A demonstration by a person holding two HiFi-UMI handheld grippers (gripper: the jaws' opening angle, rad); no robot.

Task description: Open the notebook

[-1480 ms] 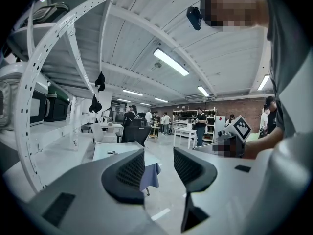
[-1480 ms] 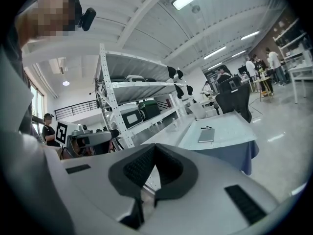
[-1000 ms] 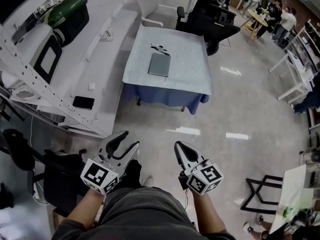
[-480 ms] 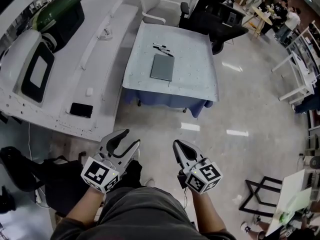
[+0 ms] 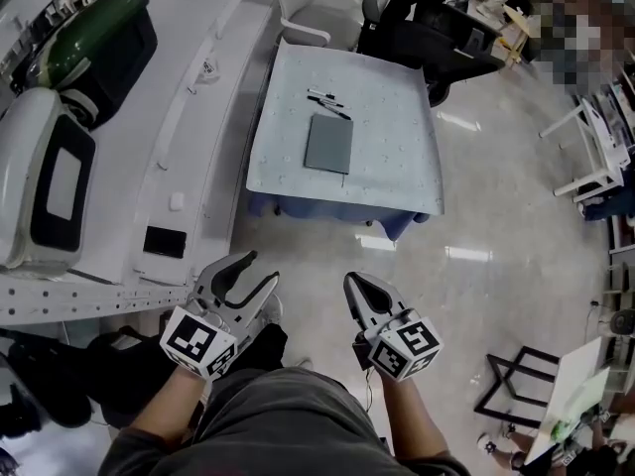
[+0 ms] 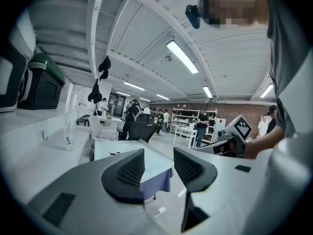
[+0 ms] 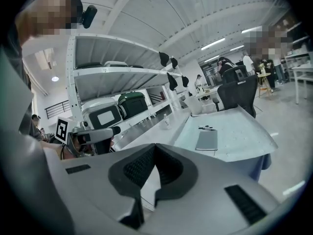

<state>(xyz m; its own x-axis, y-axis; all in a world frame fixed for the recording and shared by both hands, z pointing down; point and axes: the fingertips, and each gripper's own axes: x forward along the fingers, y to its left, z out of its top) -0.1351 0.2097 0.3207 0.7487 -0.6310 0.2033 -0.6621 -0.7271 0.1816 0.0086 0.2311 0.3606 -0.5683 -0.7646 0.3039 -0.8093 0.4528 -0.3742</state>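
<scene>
The closed grey notebook [image 5: 328, 144] lies flat on the table [image 5: 397, 172] at twelve o'clock, well apart from both grippers, with two pens [image 5: 325, 98] just beyond it. The left gripper [image 5: 254, 271] has its jaws apart and empty. The right gripper [image 5: 355, 286] has its jaws together on nothing. The best approach is probably square-on, one gripper steadying the notebook while the other lifts the cover's free edge.

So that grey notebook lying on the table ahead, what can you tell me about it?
The notebook is a slim grey-green rectangle with a plain, matte-looking cover. It is closed and lies flat near the middle of the pale table, its long side running away from the person. Two dark pens lie close beyond its far end. Nothing rests on it, and the left tongs and right tongs are well short of the table.
</scene>
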